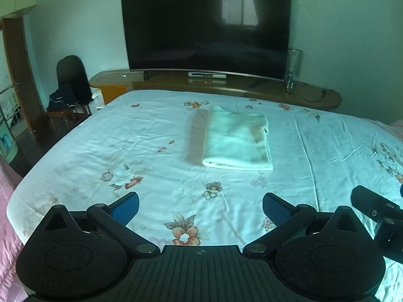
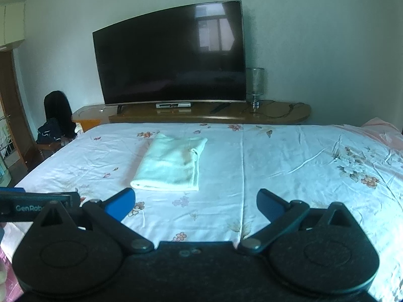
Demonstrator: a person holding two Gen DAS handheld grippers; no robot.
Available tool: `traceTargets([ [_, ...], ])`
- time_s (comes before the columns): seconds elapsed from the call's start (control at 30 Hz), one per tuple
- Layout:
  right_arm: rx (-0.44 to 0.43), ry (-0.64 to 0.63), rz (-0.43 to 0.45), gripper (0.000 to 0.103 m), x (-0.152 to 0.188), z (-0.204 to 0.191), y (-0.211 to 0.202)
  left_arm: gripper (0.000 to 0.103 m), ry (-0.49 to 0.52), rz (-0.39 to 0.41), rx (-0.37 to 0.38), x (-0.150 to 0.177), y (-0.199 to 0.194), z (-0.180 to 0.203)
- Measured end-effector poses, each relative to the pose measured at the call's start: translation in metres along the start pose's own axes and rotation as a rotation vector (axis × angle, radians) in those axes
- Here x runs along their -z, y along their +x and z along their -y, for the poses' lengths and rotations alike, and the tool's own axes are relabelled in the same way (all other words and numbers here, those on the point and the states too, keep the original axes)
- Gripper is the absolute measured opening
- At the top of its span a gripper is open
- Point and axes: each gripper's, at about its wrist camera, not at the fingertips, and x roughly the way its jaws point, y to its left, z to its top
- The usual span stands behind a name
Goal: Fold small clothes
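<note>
The left gripper (image 1: 200, 207) hangs over the near part of the bed, its blue-padded fingers (image 1: 127, 207) spread wide with nothing between them. The right gripper (image 2: 196, 205) is spread just as wide and likewise holds nothing; part of it shows at the right edge of the left wrist view (image 1: 377, 211).

Beyond both grippers, and clear of them, a pale folded cloth (image 1: 236, 139) lies flat on the floral bedsheet (image 1: 100, 138), roughly mid-bed toward the far edge, its rolled fold facing the grippers. It looks like a towel or small garment; which one I cannot tell.

Past the far edge of the bed runs a long wooden console (image 1: 252, 86) carrying a large curved television (image 1: 206, 29), dark. A glass table lamp (image 1: 293, 66) stands on the console beside the screen. Off the bed's far left corner, a chair (image 1: 71, 85) holds dark clothing.
</note>
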Motion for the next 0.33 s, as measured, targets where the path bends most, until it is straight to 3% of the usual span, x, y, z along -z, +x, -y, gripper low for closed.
traceTargets([
  [0.13,-0.037,-0.013,0.010,0.103,0.002,0.001,0.002,0.103,-0.023,0.012,0.050,0.002,0.004,0.001],
  [0.33,0.003,0.022,-0.016,0.103,0.005,0.015,0.016,0.103,-0.029,0.001,0.060,0.000,0.025,-0.001],
])
